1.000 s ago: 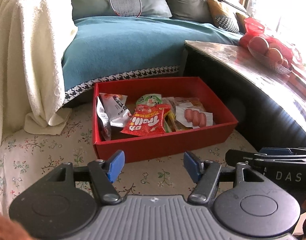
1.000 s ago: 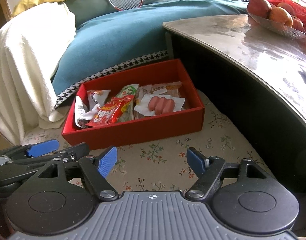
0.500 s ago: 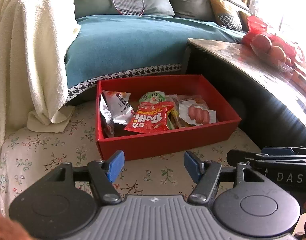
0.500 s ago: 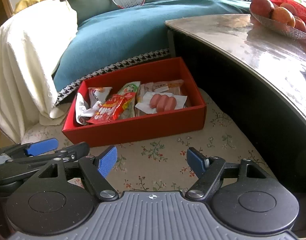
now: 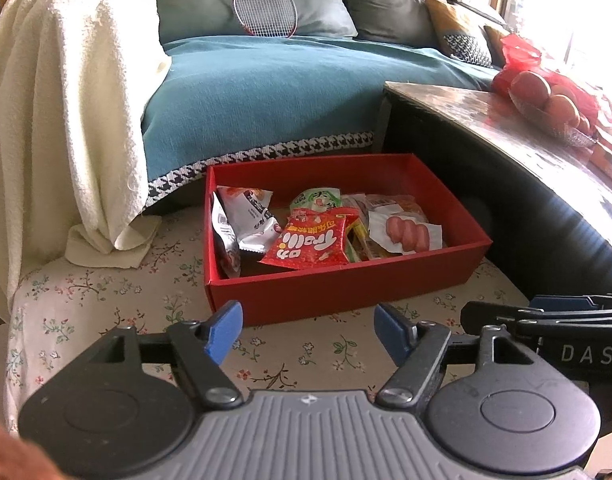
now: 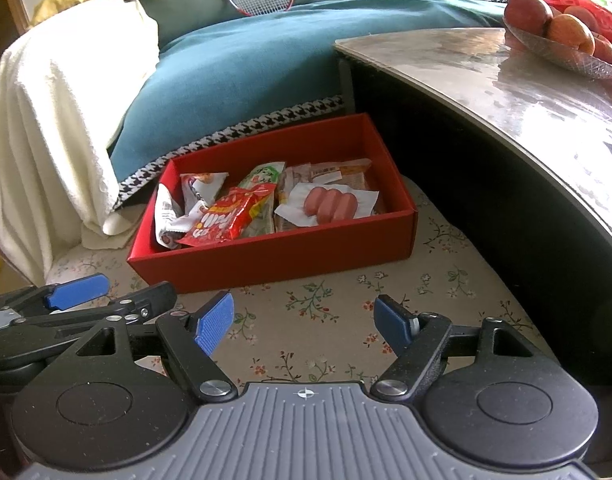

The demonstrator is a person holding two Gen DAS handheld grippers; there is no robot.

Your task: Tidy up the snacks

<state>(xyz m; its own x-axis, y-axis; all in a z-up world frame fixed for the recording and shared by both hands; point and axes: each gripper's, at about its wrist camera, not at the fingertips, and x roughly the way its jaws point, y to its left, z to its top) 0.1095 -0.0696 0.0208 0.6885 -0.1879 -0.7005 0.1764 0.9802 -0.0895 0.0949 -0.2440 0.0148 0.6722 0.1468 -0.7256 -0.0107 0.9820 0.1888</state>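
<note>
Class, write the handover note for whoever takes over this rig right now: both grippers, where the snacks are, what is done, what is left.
Left gripper: open, empty, jaws have just been opening. Right gripper: open, empty. Both hover short of the red box on the floral cloth.
Snacks: red gummy packet, sausage pack, green packet and white packets all lie in the box, overlapping loosely.
Done: everything visible is boxed. Left: perhaps tidying the pile.
</note>
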